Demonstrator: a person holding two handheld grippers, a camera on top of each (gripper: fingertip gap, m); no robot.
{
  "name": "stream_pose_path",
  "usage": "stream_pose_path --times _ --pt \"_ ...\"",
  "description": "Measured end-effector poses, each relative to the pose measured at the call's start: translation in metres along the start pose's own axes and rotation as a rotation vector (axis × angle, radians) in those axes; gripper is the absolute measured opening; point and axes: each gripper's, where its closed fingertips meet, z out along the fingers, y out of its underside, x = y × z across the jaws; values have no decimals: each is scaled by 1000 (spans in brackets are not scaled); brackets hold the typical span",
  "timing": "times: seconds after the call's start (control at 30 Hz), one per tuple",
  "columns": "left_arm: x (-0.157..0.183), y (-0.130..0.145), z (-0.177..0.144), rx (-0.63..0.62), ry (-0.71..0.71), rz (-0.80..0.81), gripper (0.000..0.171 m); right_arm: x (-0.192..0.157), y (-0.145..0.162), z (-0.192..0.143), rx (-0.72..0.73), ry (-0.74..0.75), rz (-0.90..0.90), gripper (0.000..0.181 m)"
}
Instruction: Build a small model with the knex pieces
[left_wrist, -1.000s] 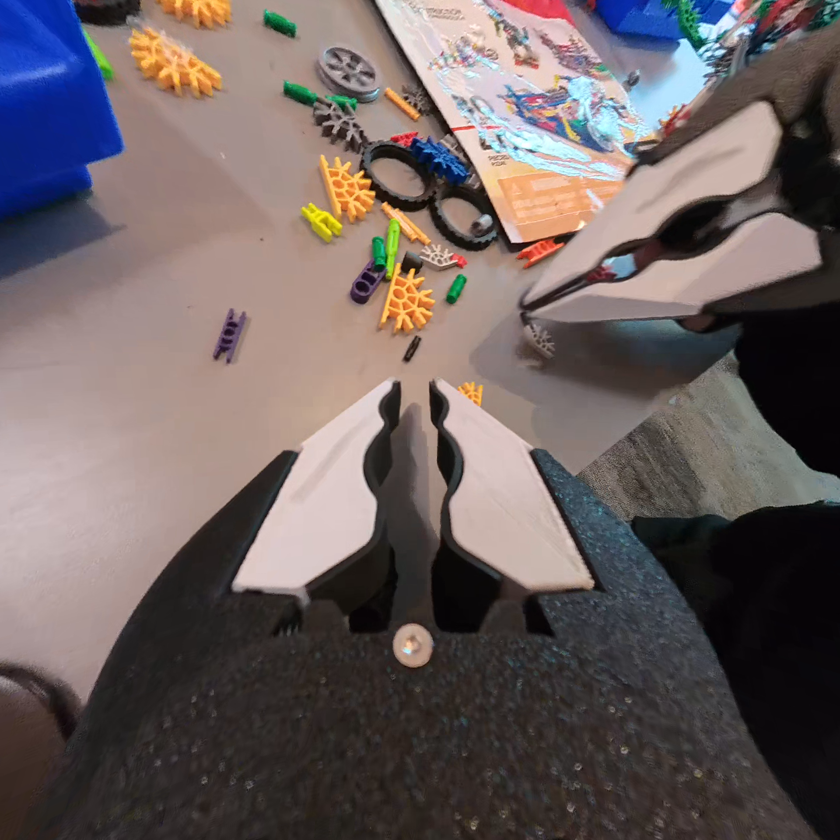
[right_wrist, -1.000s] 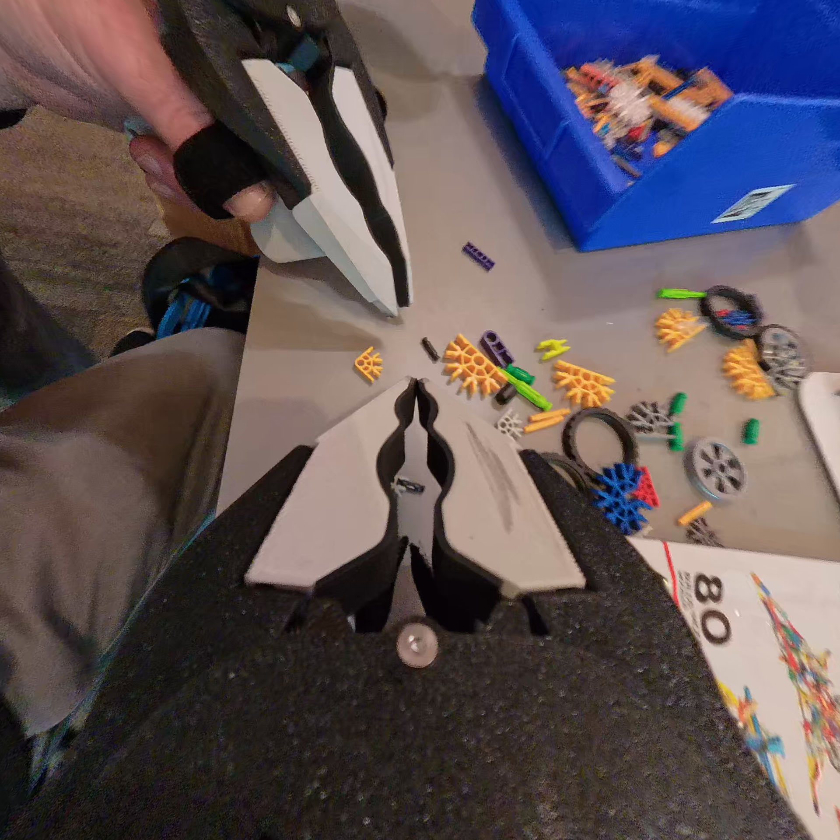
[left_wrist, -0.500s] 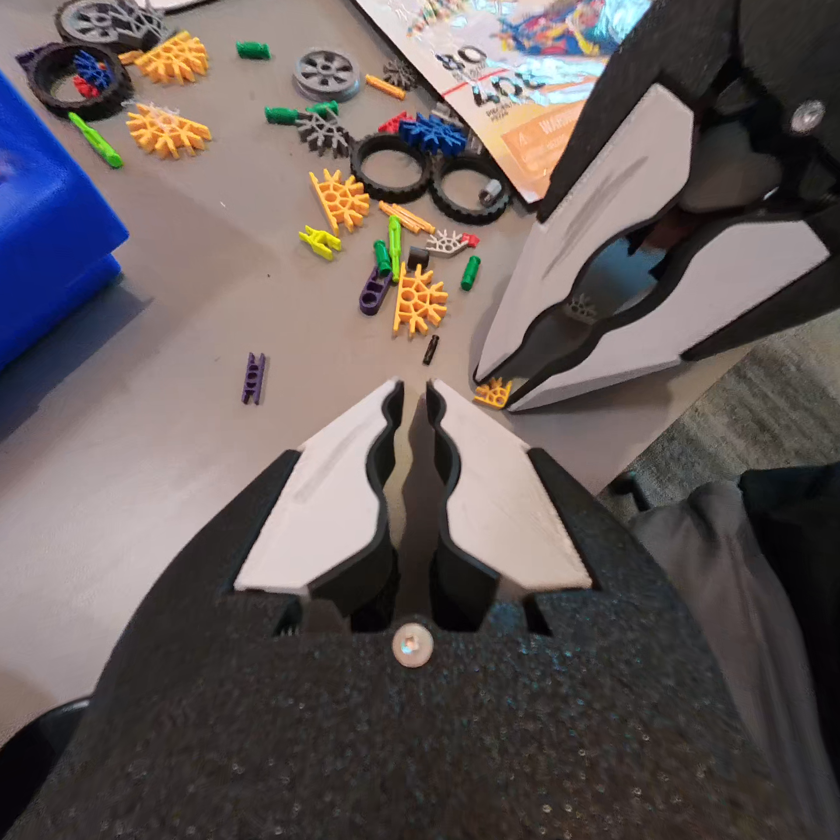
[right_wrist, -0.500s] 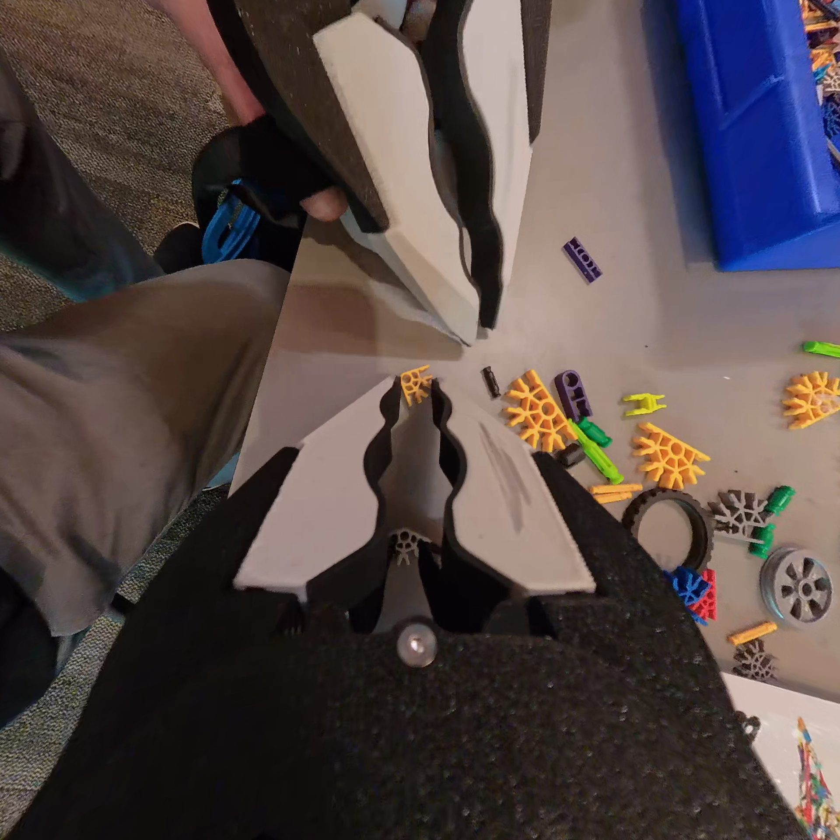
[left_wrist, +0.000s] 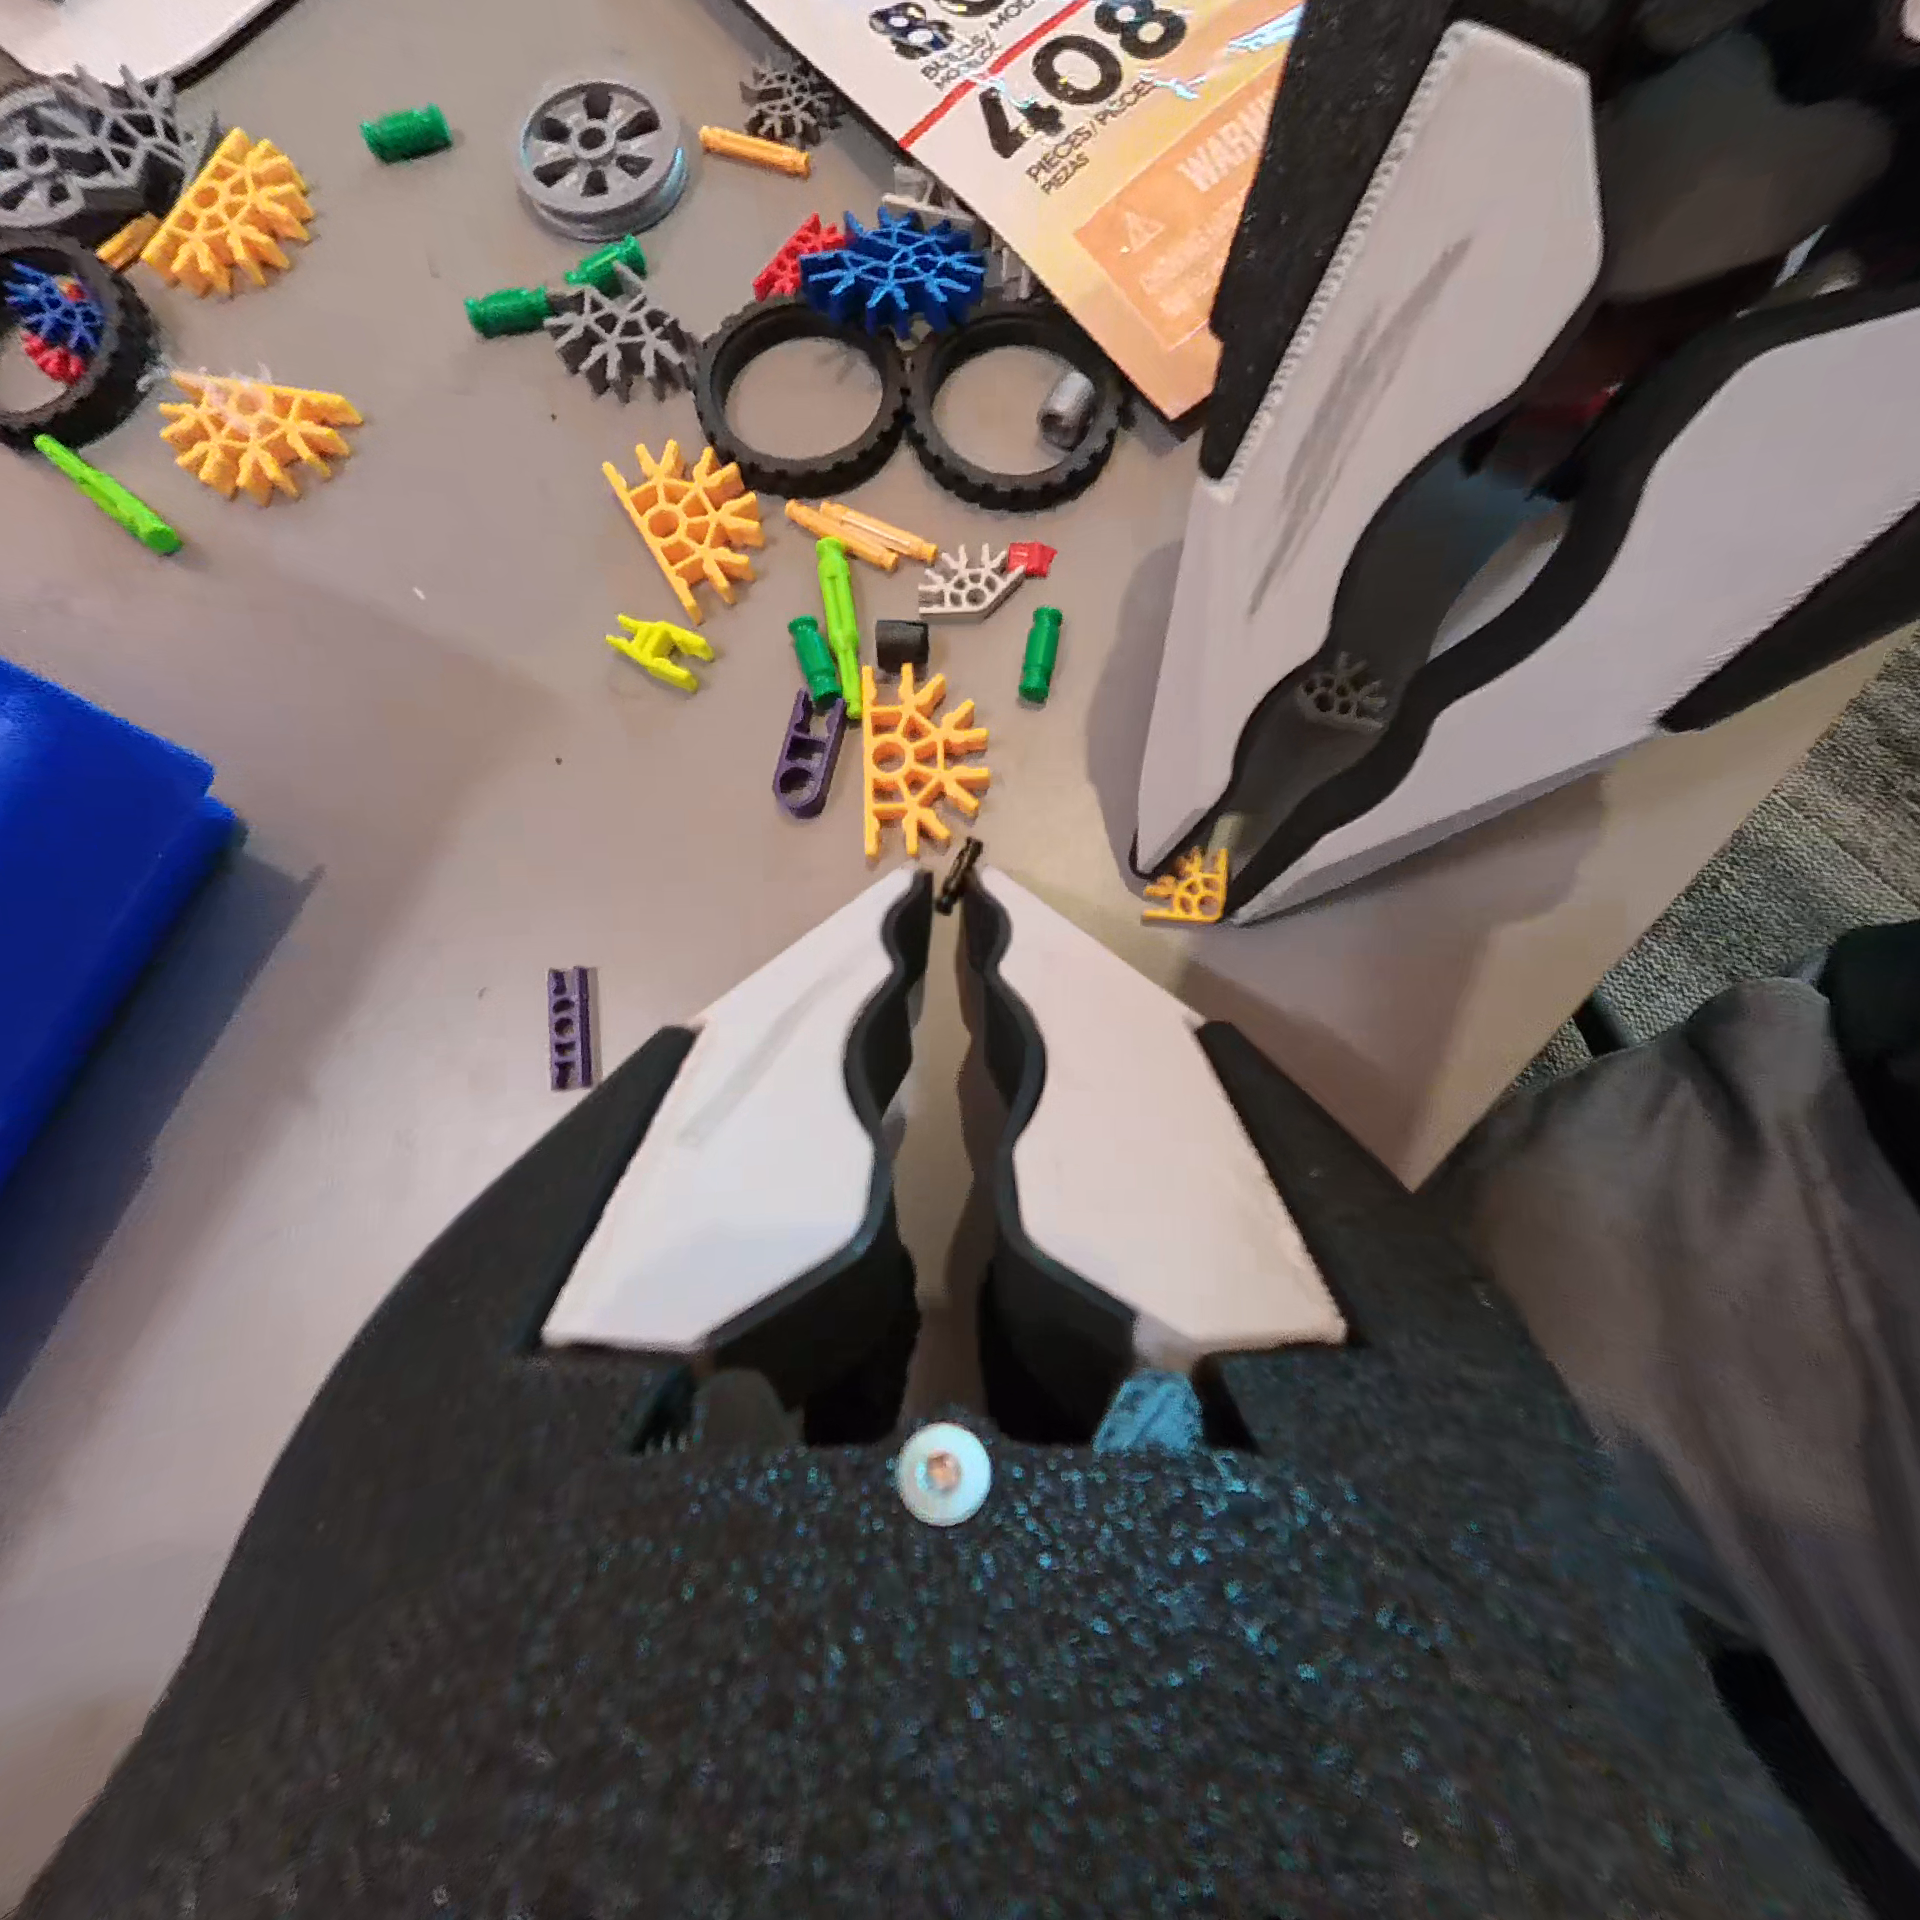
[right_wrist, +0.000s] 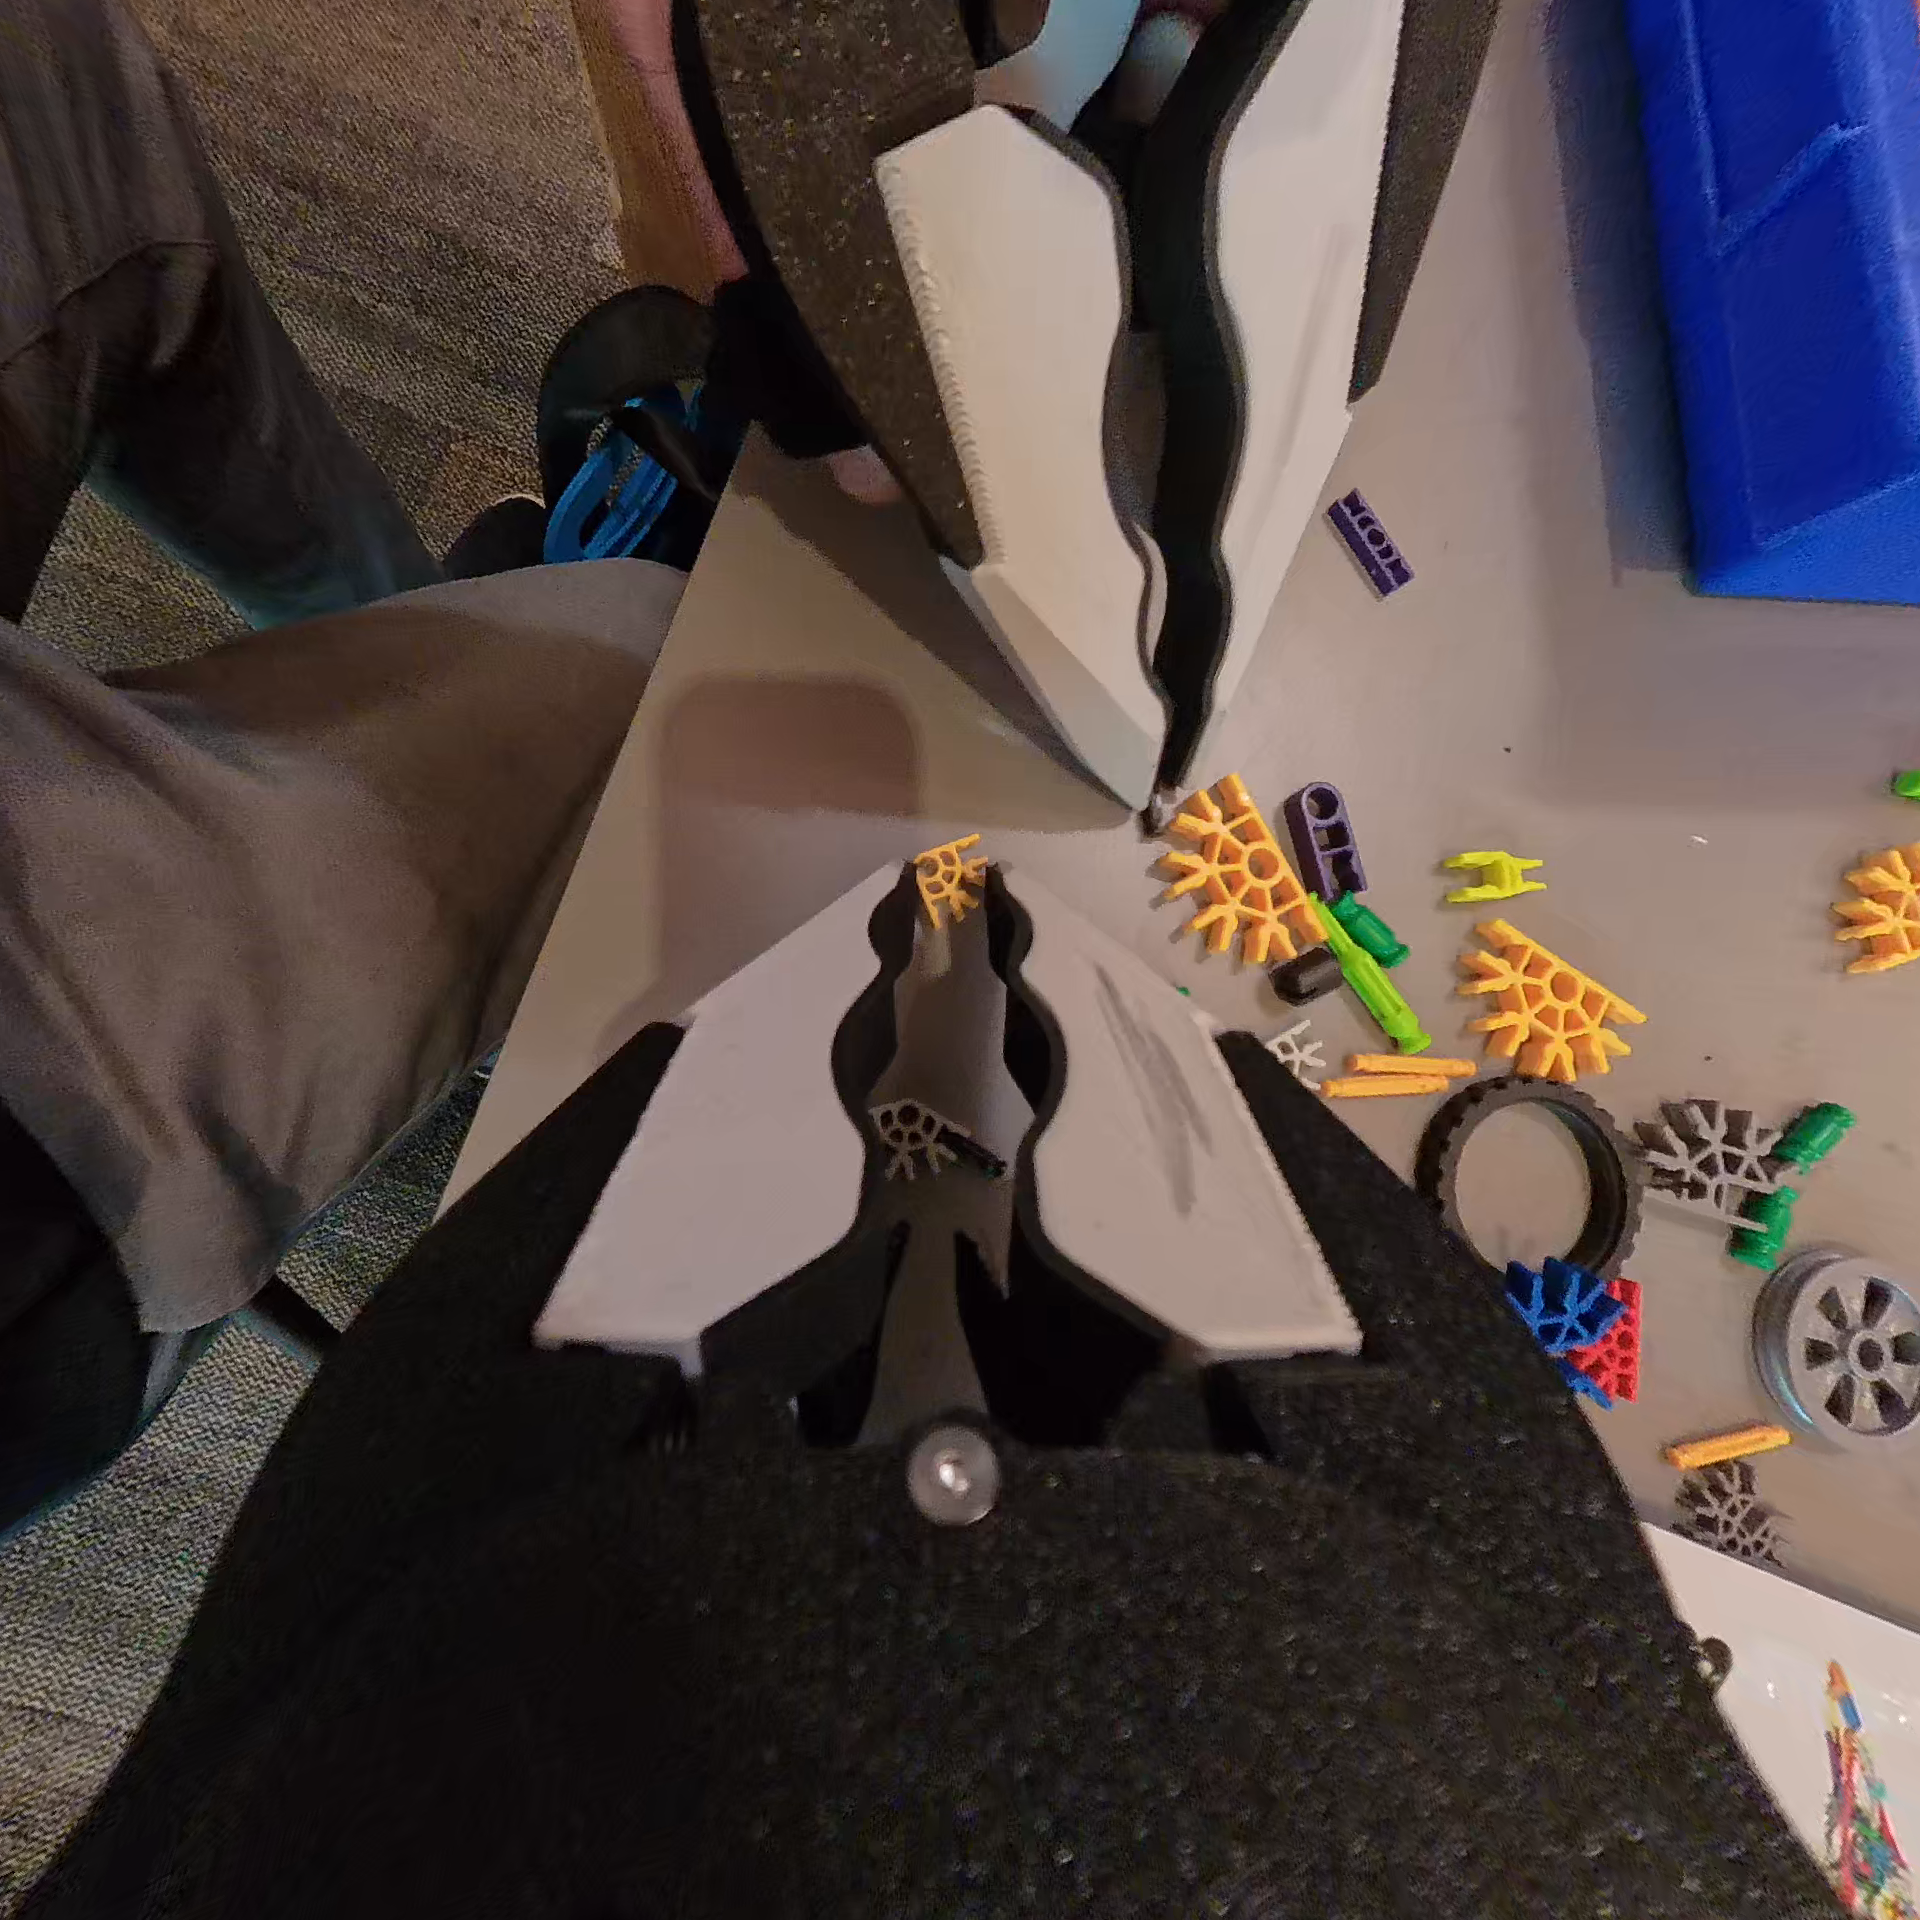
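My left gripper (left_wrist: 945, 883) is low over the grey table (left_wrist: 312, 1195), its jaws closed on a small black rod (left_wrist: 961, 868) that lies on the table. It also shows in the right wrist view (right_wrist: 1158, 795). My right gripper (right_wrist: 945, 883) has its tips closed on a small yellow fan-shaped connector (right_wrist: 943, 878) near the table's corner, and both show in the left wrist view, the gripper (left_wrist: 1195, 883) and the connector (left_wrist: 1184, 894). A grey connector (right_wrist: 914, 1138) lies on the table under the right gripper and shows through the gap between its fingers.
Loose building pieces lie just beyond: a yellow connector (left_wrist: 920, 764), black tyres (left_wrist: 800, 395), a grey wheel (left_wrist: 601, 156), green rods, a purple piece (left_wrist: 569, 1023). A blue bin (right_wrist: 1787, 312) stands to one side, a printed booklet (left_wrist: 1091, 156) farther back. The table corner and a person's leg (right_wrist: 312, 831) are close.
Both grippers came down towards the table. The right gripper opened, moved onto the small yellow connector and narrowed on it. The left gripper moved forward to the black rod and closed on it.
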Motion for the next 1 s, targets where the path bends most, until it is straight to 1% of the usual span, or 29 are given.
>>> stream_pose_path --times 0.1,0.17,0.23,0.33,0.37,0.43,0.5,0.57,0.63,0.7,0.73,0.9,1.0 --pt "8 -1 1 15 52 58 1 -3 2 -2 4 -16 -32 12" --pt "9 -1 0 27 64 61 1 -6 3 -3 6 -26 -58 12" --pt "17 1 -2 36 107 121 0 -8 3 -4 8 -31 -86 14" --pt "26 4 -5 26 141 178 1 -9 4 -7 10 -33 -84 30" --pt "30 4 -7 38 158 208 1 -8 6 -8 -4 -19 -82 31" --pt "33 5 -8 34 163 210 1 -6 7 -13 -22 17 -42 31" --pt "37 7 -8 32 170 221 1 -10 4 -19 -20 32 21 31" --pt "41 9 -10 36 185 215 1 -19 3 -18 -17 35 50 26" --pt "44 9 -10 46 193 213 1 -15 6 -14 -33 90 59 21" --pt "46 9 -10 53 203 210 1 -11 8 -10 -32 100 66 16" --pt "46 9 -10 54 201 210 1 -9 8 -8 -30 103 68 12" --pt "53 10 -11 61 222 222 1 2 13 -10 -62 115 25 7" --pt "53 8 -12 76 210 214 1 2 10 -12 -42 99 6 9"
